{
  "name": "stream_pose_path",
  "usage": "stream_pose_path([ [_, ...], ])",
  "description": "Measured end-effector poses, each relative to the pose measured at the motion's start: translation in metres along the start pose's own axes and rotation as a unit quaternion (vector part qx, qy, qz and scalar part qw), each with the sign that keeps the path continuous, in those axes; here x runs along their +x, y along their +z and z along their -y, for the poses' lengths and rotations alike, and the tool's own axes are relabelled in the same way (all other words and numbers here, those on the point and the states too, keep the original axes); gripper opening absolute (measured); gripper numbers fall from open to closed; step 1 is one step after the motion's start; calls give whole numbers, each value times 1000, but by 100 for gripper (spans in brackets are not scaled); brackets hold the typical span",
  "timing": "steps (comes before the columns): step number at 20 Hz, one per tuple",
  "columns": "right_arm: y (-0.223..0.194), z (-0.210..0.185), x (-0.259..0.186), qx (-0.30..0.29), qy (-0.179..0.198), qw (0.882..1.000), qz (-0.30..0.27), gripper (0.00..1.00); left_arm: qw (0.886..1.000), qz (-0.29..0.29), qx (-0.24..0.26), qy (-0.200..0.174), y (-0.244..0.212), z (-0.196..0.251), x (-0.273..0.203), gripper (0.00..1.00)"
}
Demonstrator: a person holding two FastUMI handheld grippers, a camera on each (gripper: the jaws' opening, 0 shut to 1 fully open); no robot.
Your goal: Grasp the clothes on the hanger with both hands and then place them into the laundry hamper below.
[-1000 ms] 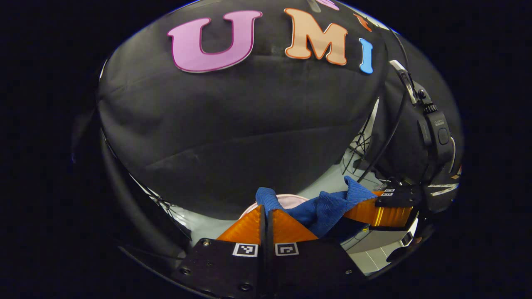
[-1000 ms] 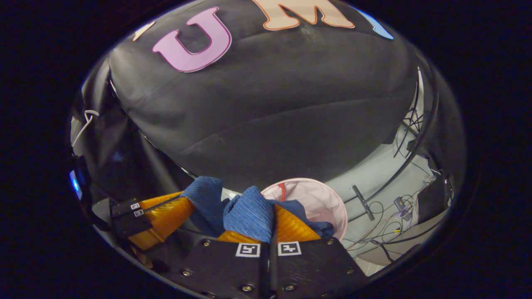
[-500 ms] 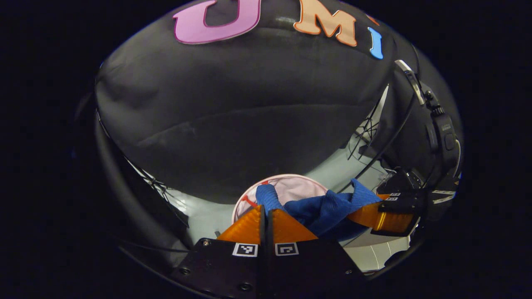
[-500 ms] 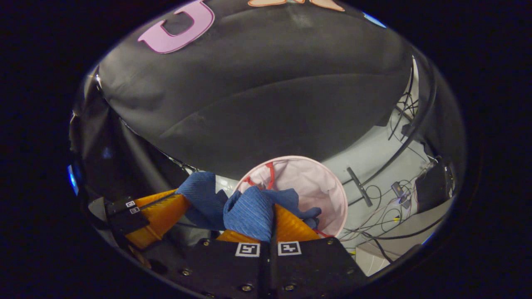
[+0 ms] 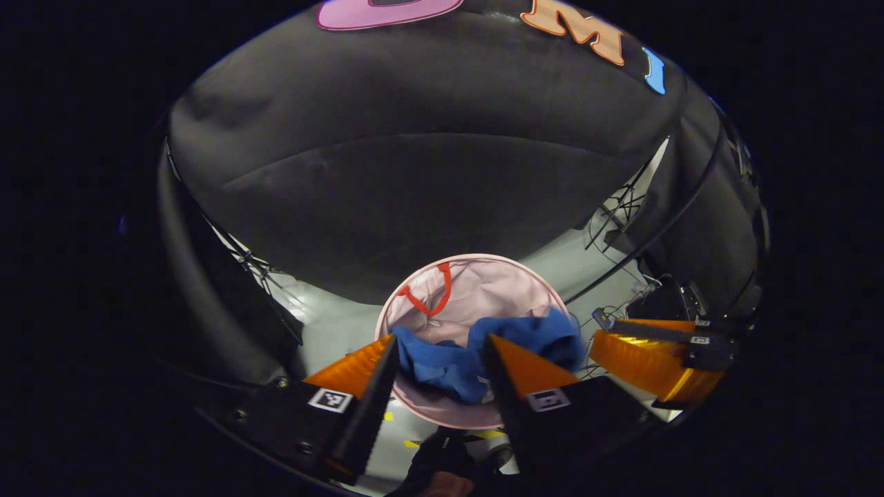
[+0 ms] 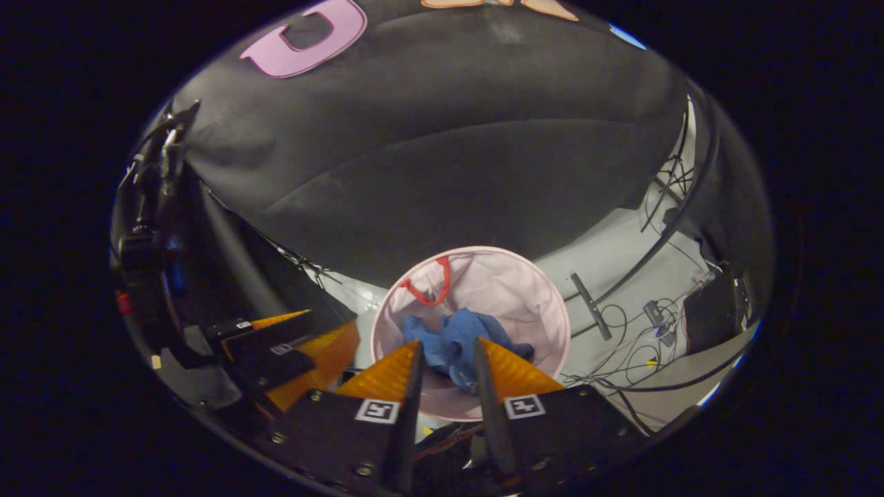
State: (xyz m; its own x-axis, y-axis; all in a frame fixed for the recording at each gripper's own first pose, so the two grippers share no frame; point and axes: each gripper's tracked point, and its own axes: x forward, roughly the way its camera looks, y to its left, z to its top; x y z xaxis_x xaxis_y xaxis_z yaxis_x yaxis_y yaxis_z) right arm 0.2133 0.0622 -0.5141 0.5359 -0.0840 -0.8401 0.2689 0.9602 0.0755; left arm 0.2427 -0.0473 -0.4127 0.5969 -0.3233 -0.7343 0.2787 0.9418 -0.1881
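Observation:
The blue garment (image 6: 445,342) lies crumpled inside the round pink laundry hamper (image 6: 511,290), below both grippers. In the left gripper view the same garment (image 5: 449,362) rests in the hamper (image 5: 483,276), whose red handle (image 5: 429,298) hangs at the far rim. My left gripper (image 5: 438,339) stands open above the hamper with nothing between its fingers. My right gripper (image 6: 447,343) is open too, free of the cloth. The right gripper (image 5: 597,338) also appears at the right of the left gripper view, and the left gripper (image 6: 331,324) at the left of the right gripper view.
The hamper stands on a pale floor (image 5: 331,324) in front of the black cloth wall. Loose cables (image 6: 642,324) and a dark bar (image 6: 590,307) lie on the floor to the hamper's right. Stand legs (image 5: 615,207) rise at the wall's right edge.
Both grippers were shut on the blue garment and have opened. The garment has dropped into the hamper. Both views have tilted down towards the hamper.

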Motion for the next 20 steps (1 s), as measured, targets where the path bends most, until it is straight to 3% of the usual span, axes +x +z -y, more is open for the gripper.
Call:
stream_pose_path([
  [1,1,0,-7,-9,0,1000,5,45,1000,0,-5,3,0,1,-8,93],
  [2,4,-3,-14,-16,4,1000,11,49,1000,2,-11,2,1,3,-16,96],
  [5,8,-5,-35,-34,-1,999,20,84,1000,10,-17,11,0,1,-37,94],
  [6,8,-3,-42,-35,-6,999,23,77,1000,12,-19,13,0,1,-43,94],
  [8,3,-4,-54,-36,-13,999,23,100,999,10,-27,26,-5,-5,-53,95],
  [11,2,1,-73,-41,-23,999,27,100,999,22,-45,14,-8,2,-74,98],
  [12,-1,3,-79,-44,-27,998,28,94,999,23,-41,16,-11,0,-80,98],
  [13,-2,4,-86,-46,-29,998,29,100,999,28,-37,18,-10,-2,-86,100],
  [17,-9,14,-114,-51,-34,997,38,100,998,31,-60,8,-7,8,-120,98],
  [20,-6,8,-136,-42,-31,998,47,100,998,43,-49,6,-9,3,-147,98],
])
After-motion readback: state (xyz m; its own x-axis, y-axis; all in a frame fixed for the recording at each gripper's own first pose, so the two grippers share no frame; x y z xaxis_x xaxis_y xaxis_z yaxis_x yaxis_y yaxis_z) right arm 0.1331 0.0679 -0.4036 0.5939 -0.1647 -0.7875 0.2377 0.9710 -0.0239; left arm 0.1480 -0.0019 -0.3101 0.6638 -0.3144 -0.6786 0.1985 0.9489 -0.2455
